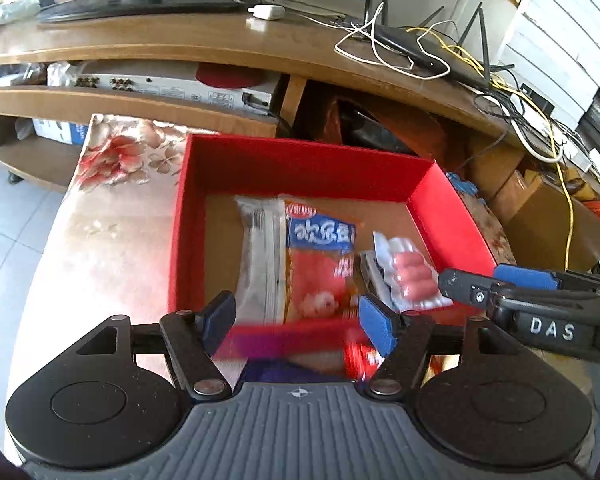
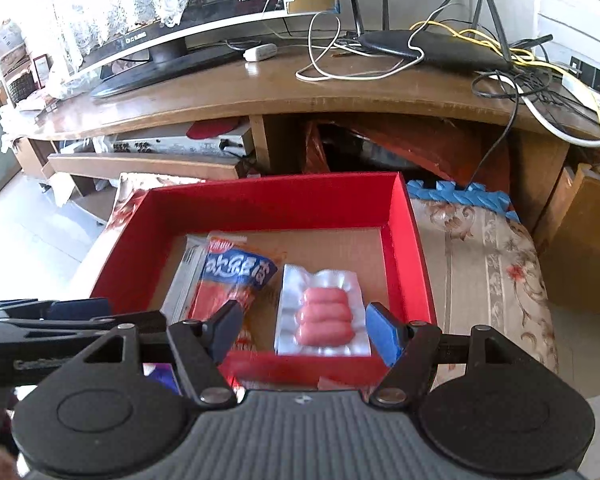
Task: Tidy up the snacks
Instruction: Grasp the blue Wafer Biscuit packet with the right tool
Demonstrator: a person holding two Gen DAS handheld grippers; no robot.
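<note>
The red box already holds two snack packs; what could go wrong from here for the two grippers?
1. The left hand-held gripper and right hand-held gripper hover close together over the near wall of the red box, so they may bump.
2. A low finger might catch that wall and shift the box.
3. The sausage pack lies partly against the orange snack bag; moving one might drag the other.

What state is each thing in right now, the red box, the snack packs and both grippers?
red box: open-topped, on the floral cloth.
orange and blue snack bag: flat in the box, sealed.
sausage pack: flat in the box, beside the bag.
left gripper: open, holding nothing.
right gripper: open, holding nothing.
</note>
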